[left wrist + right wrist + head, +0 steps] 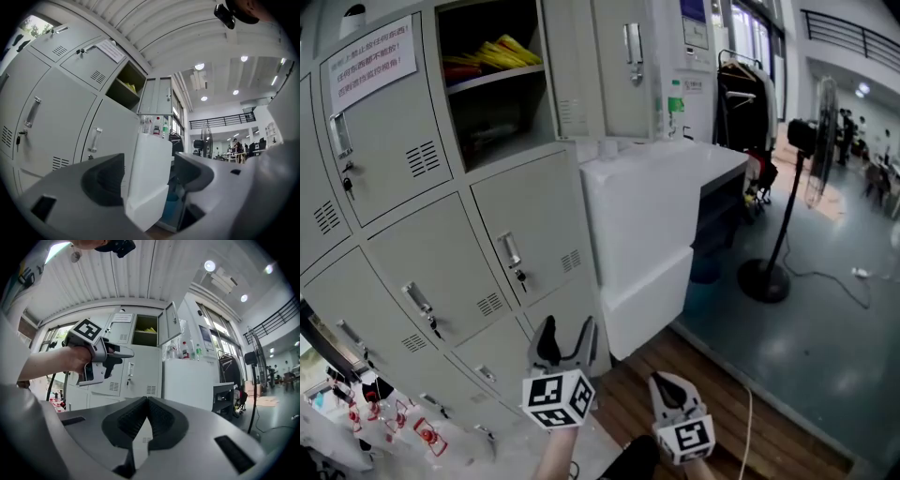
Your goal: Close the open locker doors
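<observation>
A wall of grey lockers (441,244) fills the left of the head view. One upper locker (492,80) stands open with yellow items on its shelf, and its door (623,61) is swung out to the right. The other doors in view are closed. My left gripper (568,326) is low in front of the lockers, open, with nothing between its fingers. My right gripper (666,382) is beside it, lower right, shut and empty. The left gripper view shows the open locker (124,86) and its door (157,96) high above. The right gripper view shows the left gripper (93,355) below the open door (168,324).
White foam boxes (647,234) stand stacked against the lockers' right end, with bottles (185,350) on top. Beyond are a dark desk (727,202), a clothes rack (741,94) and a standing fan (811,141) with a floor cable. A paper notice (373,56) hangs on an upper-left door.
</observation>
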A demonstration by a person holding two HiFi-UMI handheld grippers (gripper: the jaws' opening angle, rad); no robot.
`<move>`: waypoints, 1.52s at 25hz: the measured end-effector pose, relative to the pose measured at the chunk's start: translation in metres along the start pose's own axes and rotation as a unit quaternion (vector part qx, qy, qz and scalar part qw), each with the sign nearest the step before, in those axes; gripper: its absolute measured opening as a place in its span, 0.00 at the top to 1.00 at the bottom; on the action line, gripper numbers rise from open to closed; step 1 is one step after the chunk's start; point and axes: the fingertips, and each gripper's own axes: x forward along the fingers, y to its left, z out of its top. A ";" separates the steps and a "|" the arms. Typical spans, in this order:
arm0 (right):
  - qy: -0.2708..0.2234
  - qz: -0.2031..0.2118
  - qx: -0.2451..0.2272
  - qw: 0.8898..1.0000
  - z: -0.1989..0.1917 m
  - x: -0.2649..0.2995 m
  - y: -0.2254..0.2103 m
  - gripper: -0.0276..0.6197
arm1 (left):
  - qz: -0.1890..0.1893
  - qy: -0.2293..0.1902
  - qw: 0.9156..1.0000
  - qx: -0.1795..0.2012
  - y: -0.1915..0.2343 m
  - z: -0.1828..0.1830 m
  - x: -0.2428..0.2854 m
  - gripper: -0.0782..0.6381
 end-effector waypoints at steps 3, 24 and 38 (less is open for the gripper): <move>0.017 0.005 0.004 1.000 -0.013 0.027 -0.020 0.95 | 0.015 0.002 1.000 0.000 0.013 -0.007 0.032 0.45; 0.008 0.078 -0.049 0.996 0.122 0.248 -0.150 0.95 | 0.033 -0.067 0.997 -0.010 0.037 0.112 0.259 0.45; -0.022 0.119 -0.024 0.992 0.136 0.250 -0.147 0.95 | 0.040 -0.088 0.995 0.002 0.003 0.147 0.239 0.45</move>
